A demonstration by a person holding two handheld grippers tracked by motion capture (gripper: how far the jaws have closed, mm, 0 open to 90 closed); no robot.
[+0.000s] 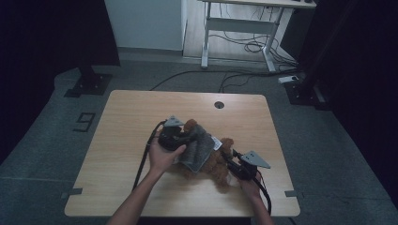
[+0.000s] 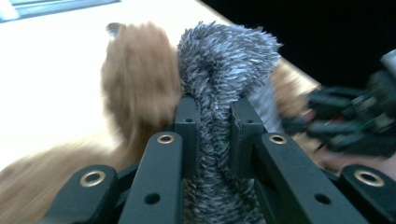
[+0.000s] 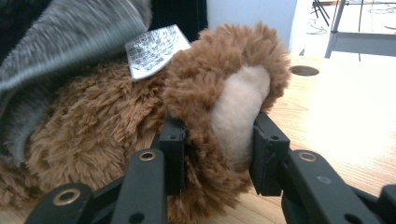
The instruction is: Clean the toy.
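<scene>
On the wooden bench (image 1: 131, 140) we see a brown plush toy (image 1: 213, 165) lying near the middle, with a grey fuzzy cloth (image 1: 199, 145) draped over it. The left tongs (image 2: 213, 128) are clamped on a bunched fold of that grey cloth, the black jaws pressing it from both sides and the fabric bulging above them. In the high view the left tongs (image 1: 185, 139) sit at the toy's upper left end. The right tongs (image 3: 217, 156) are clamped on one of the toy's brown paws with a cream pad, jaws nearly as wide as the paw. A white printed tag (image 3: 156, 49) lies on the fur beside the cloth.
</scene>
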